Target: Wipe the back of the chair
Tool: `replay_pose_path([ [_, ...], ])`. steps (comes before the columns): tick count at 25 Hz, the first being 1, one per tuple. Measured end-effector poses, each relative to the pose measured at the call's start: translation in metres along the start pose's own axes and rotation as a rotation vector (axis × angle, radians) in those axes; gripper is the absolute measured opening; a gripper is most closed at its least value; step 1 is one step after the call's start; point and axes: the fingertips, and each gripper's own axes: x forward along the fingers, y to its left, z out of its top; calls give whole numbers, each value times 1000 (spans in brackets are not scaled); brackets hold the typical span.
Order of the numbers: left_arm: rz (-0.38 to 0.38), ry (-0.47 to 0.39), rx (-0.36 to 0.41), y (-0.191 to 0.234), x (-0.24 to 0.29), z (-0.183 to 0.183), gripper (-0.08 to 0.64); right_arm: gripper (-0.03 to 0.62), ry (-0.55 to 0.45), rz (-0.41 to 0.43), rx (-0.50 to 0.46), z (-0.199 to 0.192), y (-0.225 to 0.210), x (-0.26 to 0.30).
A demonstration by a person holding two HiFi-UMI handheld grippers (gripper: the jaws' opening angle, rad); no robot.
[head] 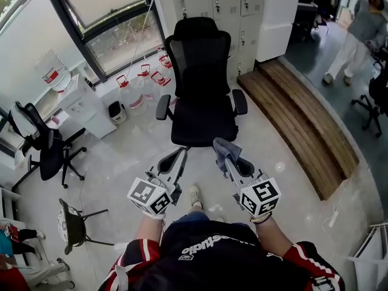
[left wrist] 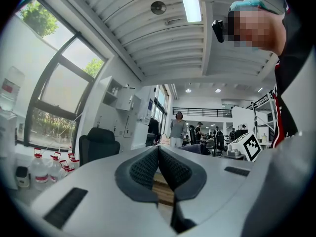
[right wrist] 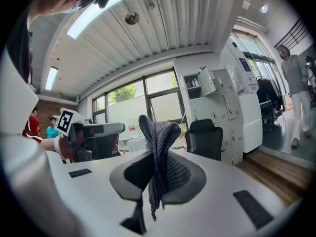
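Plainly, the wiping has not begun: I judge only the pick-up of the rag done, and the approach and every stroke are left. At near left, my left gripper (head: 176, 162), with its smooth grey plastic shell, is clenched on nothing, its dotted dark rubber pads (left wrist: 145, 167) meeting at the tips. Far ahead at centre, well apart from both tools, stands the black office chair (head: 203, 83) on glossy pale floor (head: 121, 162). Its tall backrest (head: 200, 59) looks like mesh, with a headrest above, curved armrests and a padded seat facing me. At near right, my right gripper (head: 233, 162) pinches a limp, folded cloth (right wrist: 158, 132), blue-grey with a fine knitted weave.
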Motion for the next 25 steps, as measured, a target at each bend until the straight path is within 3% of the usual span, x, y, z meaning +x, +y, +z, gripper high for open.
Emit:
replay_pose_path([
  [5,8,0,-21,40,23,5,23,58,15,-5,10,9,-16,39],
  [11,24,-20,-41,128,50,16,23,59,17,-16,4,26,-38,126],
  [25,-35,-38,-48,303,108,62,24,60,6,-46,6,85,-52,309],
])
